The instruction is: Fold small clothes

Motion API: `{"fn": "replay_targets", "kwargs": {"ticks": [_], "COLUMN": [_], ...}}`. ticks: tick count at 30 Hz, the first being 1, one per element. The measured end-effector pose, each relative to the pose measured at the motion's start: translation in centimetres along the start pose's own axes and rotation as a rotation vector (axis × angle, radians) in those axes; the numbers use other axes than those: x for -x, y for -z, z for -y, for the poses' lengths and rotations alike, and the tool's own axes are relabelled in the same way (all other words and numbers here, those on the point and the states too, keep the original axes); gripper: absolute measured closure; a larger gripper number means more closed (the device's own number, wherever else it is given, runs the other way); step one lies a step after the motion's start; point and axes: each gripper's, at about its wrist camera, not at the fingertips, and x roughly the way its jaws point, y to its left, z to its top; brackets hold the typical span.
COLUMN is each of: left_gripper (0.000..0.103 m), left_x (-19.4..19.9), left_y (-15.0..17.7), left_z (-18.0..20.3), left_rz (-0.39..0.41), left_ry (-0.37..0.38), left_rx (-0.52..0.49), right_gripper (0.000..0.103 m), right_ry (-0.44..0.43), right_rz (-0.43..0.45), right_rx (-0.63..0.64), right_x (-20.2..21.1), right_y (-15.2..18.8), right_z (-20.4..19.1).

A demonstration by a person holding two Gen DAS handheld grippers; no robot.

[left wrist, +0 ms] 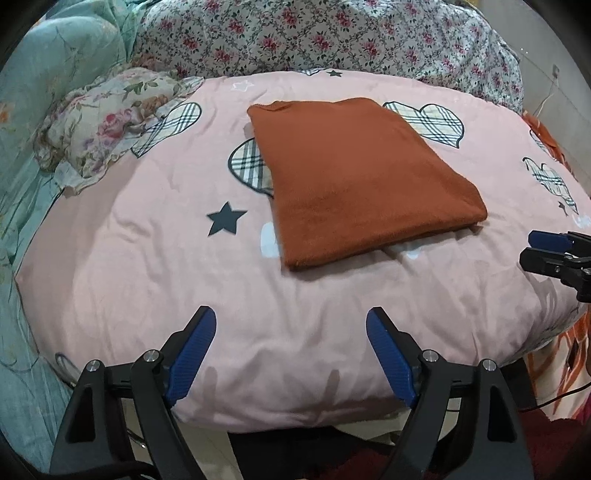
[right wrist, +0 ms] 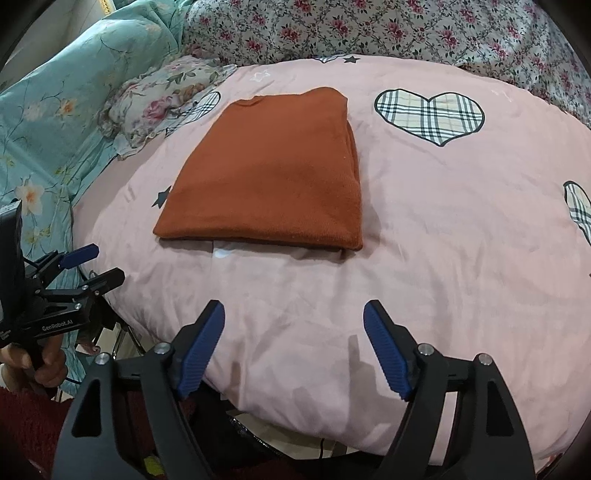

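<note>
A: Counted: one rust-orange folded garment (left wrist: 364, 177), lying flat in a neat rectangle on the pink quilt (left wrist: 184, 295). Nothing on top of it.

B: Same from the right wrist view: one garment (right wrist: 273, 173), well in from the quilt's near edge, touching nothing but the quilt (right wrist: 443, 258). Layered fold edges showing along its right side.

A: Grippers, two. Left gripper (left wrist: 290, 326) hanging over the quilt's near edge, jaws spread wide, nothing between them, blue pads clear of the cloth.

B: Right gripper (right wrist: 293, 319) likewise: jaws wide apart, empty, short of the garment's near edge. Neither touching the garment.

A: Right gripper (left wrist: 532, 249) also seen at the right of the garment in the left wrist view, apart from it.

B: And left gripper (right wrist: 105, 264) seen to the garment's lower left, with one hand (right wrist: 44, 365) gripping its handle.

A: Quilt pattern, in the left wrist view: three plaid hearts near the garment, one partly under its left edge, plus one dark star (left wrist: 226, 218) just left of it.

B: Beyond the garment: one small rose-print pillow (right wrist: 162, 107) to its left, one floral bedspread (right wrist: 406, 29) behind, one teal floral cover (right wrist: 66, 110) far left.
</note>
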Motion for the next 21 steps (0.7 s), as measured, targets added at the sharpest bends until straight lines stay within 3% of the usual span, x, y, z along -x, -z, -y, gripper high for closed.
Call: {"fn": "replay_targets", "kwargs": {"ticks": [13, 21], "left_gripper": [0.019, 0.018], "left_x": [-3.7, -5.1], "left_y": [-4.2, -6.2], "left_z": [-0.2, 0.1], "left_rz": [-0.029, -0.044], "left_ry": [-0.046, -0.090], "left_rx": [0.017, 0.001], "right_gripper": [0.024, 0.018], "right_ry": [0.004, 0.004], "right_rz": [-0.001, 0.007], "right_rx": [0.005, 0.048], "right_x": [-2.7, -3.7], "right_y": [-3.6, -6.3], "right_z": [0.3, -0.2]}}
